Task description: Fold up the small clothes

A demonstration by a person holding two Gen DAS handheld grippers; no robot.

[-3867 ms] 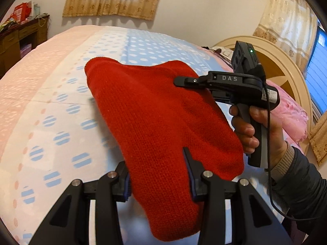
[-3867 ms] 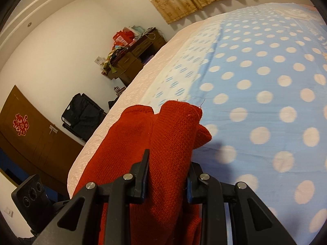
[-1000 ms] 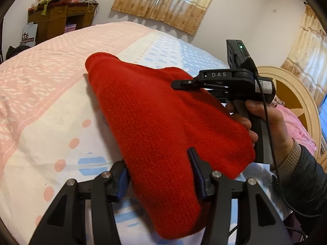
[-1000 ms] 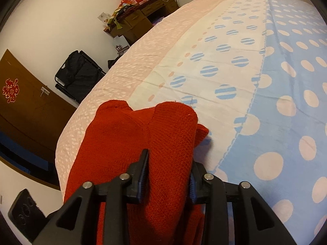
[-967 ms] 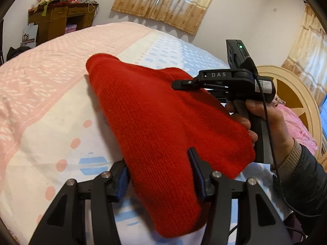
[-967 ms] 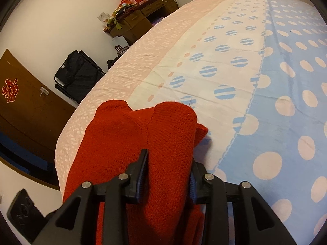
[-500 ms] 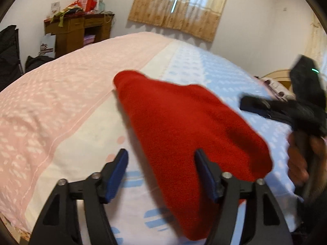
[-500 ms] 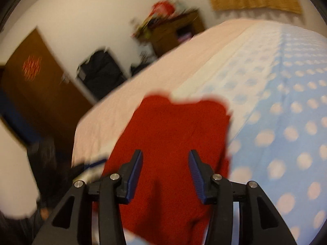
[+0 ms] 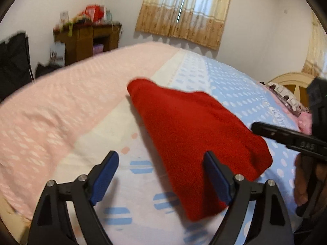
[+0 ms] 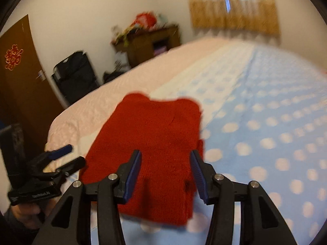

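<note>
Both grippers hold nothing: left gripper [image 9: 161, 173] has its jaws wide apart, right gripper [image 10: 166, 171] is also open. Between them, the folded red knit garment [image 9: 196, 134] lies flat on the bed [image 9: 61, 110].

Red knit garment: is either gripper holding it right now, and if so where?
Nothing is held. The red knit garment lies folded on the bedspread; the left gripper and right gripper are both open, clear of it.
</note>
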